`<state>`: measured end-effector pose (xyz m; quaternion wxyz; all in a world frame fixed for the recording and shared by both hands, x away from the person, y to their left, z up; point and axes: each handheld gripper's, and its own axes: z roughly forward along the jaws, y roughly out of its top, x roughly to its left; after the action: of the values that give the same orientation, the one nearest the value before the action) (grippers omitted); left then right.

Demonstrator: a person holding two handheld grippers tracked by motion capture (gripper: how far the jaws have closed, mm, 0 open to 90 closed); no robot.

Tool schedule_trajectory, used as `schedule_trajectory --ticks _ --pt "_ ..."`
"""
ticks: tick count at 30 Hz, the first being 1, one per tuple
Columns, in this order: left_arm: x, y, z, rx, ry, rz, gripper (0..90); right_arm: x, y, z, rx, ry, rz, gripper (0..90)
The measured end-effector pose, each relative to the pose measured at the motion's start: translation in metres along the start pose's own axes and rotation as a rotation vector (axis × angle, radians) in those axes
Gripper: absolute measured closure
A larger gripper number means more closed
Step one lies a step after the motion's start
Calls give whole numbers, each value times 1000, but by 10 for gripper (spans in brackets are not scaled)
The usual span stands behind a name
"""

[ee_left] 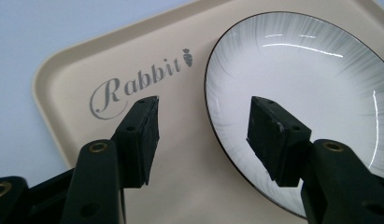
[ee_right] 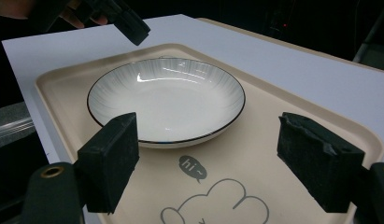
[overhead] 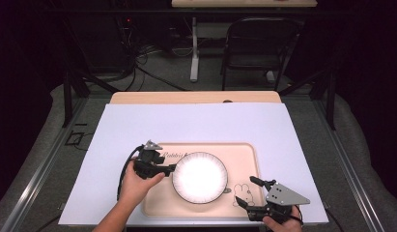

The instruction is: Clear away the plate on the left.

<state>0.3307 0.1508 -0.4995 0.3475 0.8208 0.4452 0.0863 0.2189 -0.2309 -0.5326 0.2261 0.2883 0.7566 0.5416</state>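
The plate (ee_right: 166, 100) looks like glazed ceramic, glossy, with fine grey streaks near its dark rim. The tray (ee_left: 63, 74) under it is smooth, matt beige plastic. The sheet (overhead: 138, 125) under the tray looks like matt white paper. Gripper pads (ee_right: 110, 158) look rough and black.

A wooden table (overhead: 196, 97) is covered by a white sheet (overhead: 196, 123), on which a beige tray (overhead: 244, 159) lies near the front edge.

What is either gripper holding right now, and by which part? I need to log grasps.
Nothing is held. The left gripper is open, its jaws straddling the plate rim without closing. The right gripper is open above the tray.
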Motion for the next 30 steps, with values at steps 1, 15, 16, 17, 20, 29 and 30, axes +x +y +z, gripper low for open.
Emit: schedule_trajectory --ticks 1,15,16,17,20,29,30 --pt "1 -2 -3 -10 5 1 436 0 0 0 1 0 -1 202" --pt "18 -41 -32 -71 34 -37 495 0 0 0 2 -2 1 202" --pt "20 -44 -33 -78 36 -37 484 0 0 1 3 -2 2 203" --pt "21 -47 -33 -88 37 -48 484 0 0 1 3 -2 2 203" --pt "24 -55 -35 -113 30 -77 471 0 0 1 3 -3 1 202" --pt "27 -71 -42 -129 73 -74 437 0 0 0 2 -4 4 203" --pt "27 -73 -42 -134 79 -70 440 0 0 0 1 -4 3 202"
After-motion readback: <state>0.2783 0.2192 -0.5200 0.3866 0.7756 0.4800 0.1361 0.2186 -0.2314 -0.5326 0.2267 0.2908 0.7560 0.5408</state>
